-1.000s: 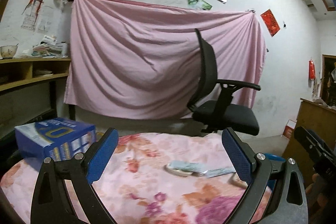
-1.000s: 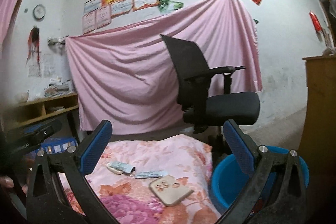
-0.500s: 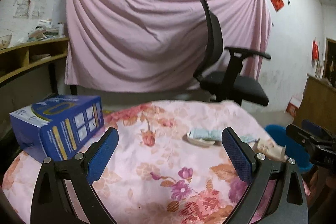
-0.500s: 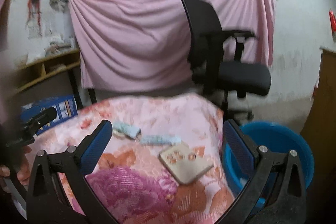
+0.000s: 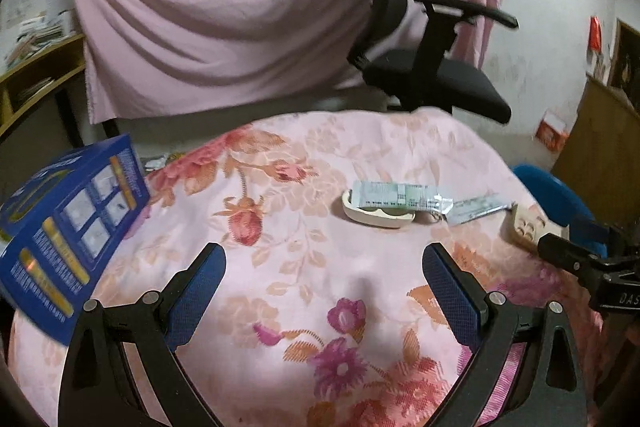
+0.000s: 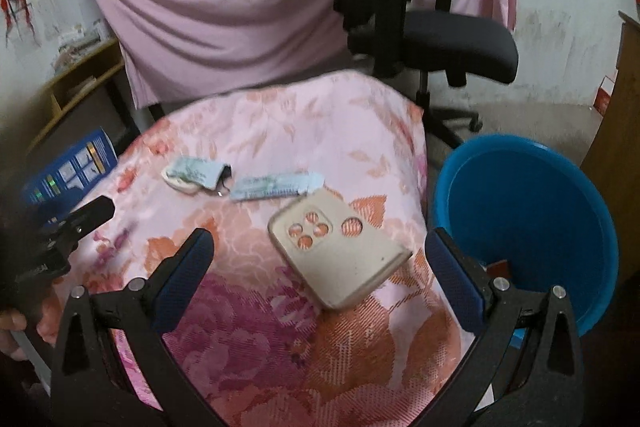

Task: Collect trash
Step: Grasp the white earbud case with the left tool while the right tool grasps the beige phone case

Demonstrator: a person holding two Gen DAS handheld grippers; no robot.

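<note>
Trash nearest our released right tongs (image 6: 320, 267) is the wrapper (image 6: 276, 185) at 12 o'clock, lengthwise 9-to-3, left tongs (image 5: 324, 277) released too.

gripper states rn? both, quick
Left gripper: open, jaws wide apart, holding nothing, above the floral cloth.
Right gripper: open, holding nothing, jaws either side of the beige phone case.

Seems a plain room in a home: flowered cloth (image 5: 320, 227) over a table, pink sheet (image 5: 224, 19) hung on the wall, black office chair (image 6: 420, 7), wooden shelves (image 5: 36, 79) with papers, blue basin (image 6: 532, 219) on the floor.
</note>
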